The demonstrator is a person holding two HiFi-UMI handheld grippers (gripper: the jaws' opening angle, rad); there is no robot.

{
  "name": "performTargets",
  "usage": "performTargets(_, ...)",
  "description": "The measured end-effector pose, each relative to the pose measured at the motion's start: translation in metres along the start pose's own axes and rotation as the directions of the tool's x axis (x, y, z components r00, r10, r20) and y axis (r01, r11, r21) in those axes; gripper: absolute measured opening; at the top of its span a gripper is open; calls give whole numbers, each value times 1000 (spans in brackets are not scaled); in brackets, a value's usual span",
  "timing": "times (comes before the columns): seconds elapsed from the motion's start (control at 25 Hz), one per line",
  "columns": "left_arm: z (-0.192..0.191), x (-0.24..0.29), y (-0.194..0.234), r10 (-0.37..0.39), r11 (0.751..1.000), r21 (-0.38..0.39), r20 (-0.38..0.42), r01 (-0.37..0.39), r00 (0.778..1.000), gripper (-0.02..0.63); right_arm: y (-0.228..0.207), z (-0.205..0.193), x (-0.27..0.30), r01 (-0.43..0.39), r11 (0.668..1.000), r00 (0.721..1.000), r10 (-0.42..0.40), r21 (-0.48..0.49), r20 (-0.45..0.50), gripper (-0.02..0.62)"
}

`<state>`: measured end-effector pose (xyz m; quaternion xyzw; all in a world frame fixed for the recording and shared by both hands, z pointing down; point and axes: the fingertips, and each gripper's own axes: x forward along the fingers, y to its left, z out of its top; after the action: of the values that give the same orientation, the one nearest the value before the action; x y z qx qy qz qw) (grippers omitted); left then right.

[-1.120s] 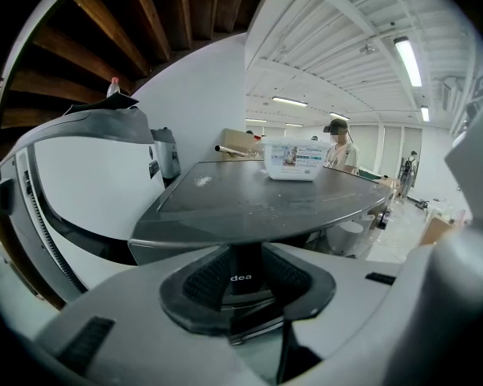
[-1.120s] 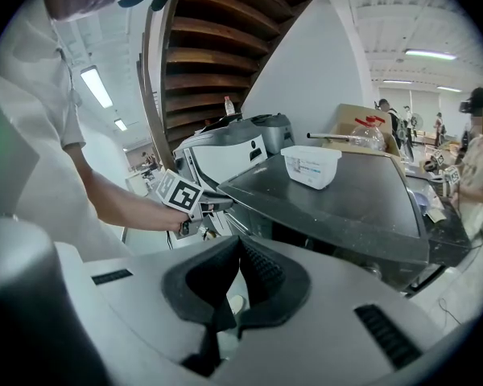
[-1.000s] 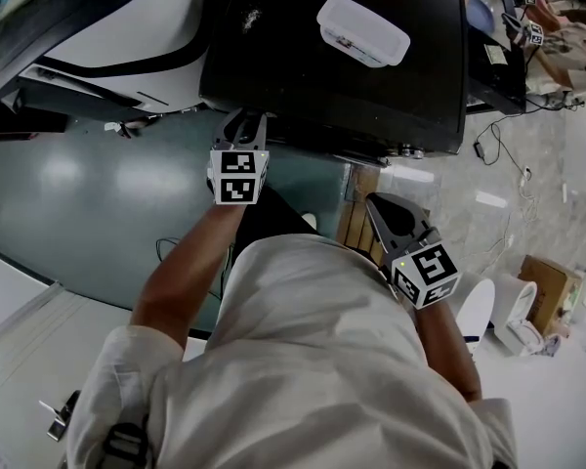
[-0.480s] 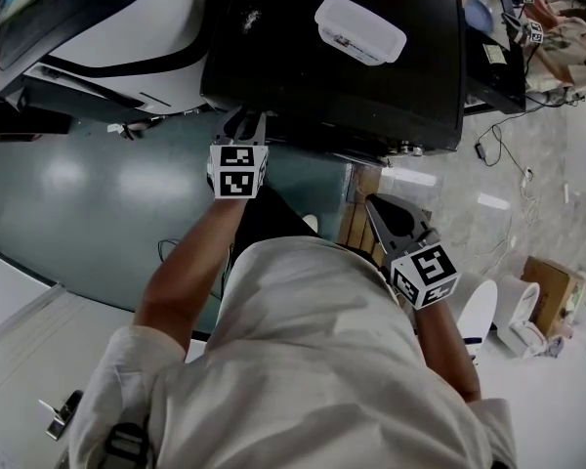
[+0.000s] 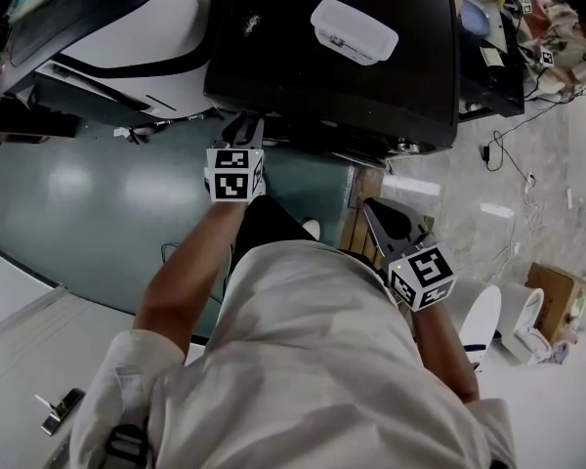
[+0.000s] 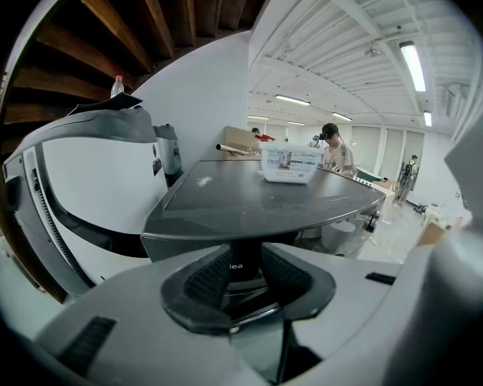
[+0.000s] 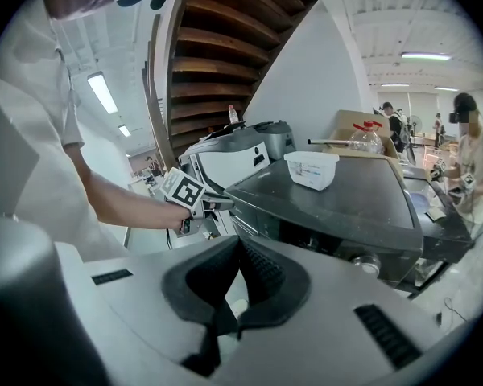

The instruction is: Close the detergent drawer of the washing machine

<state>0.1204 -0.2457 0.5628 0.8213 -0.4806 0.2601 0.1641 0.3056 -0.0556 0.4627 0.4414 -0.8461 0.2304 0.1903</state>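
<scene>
The dark washing machine (image 5: 303,76) stands ahead of me, and its detergent drawer front (image 6: 243,277), with part of a brand name on it, is at the top-left front corner. My left gripper (image 5: 242,125) is up against that corner. Its jaws stand apart, with the drawer front (image 7: 235,209) right at the fingertips (image 6: 213,268); I cannot tell whether they touch it. The right gripper view shows the left gripper (image 7: 221,205) meeting the machine's corner. My right gripper (image 5: 376,208) hangs lower right, away from the machine, shut and empty (image 7: 240,244).
A white plastic container (image 5: 355,29) sits on the machine's lid. A white appliance (image 5: 127,37) stands just left of the machine. A wooden crate (image 5: 356,225) is on the floor below the machine's right side, with cables (image 5: 498,149) beyond. People work at a bench (image 5: 566,18) far right.
The right gripper has edged slightly toward the machine. The left gripper stays at the machine's front-left corner with its jaws just as wide apart.
</scene>
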Motion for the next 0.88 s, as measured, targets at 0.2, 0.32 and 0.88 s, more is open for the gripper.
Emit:
performTargets(0.2, -1, -20, -6, 2, 1000, 1, -1, -2, 1000, 114, 9, -3, -6, -23, 1000, 1000, 23, -4, 13, 5)
performTargets(0.32, -2, -35, -14, 1, 1000, 0, 6, -1, 1000, 84, 13, -7, -11, -36, 999, 999, 36, -5, 20, 5)
performTargets(0.88, -27, -103, -62, -133, 990, -52, -13, 132, 991, -3, 40, -28, -27, -93, 996, 995, 93, -3, 37, 5)
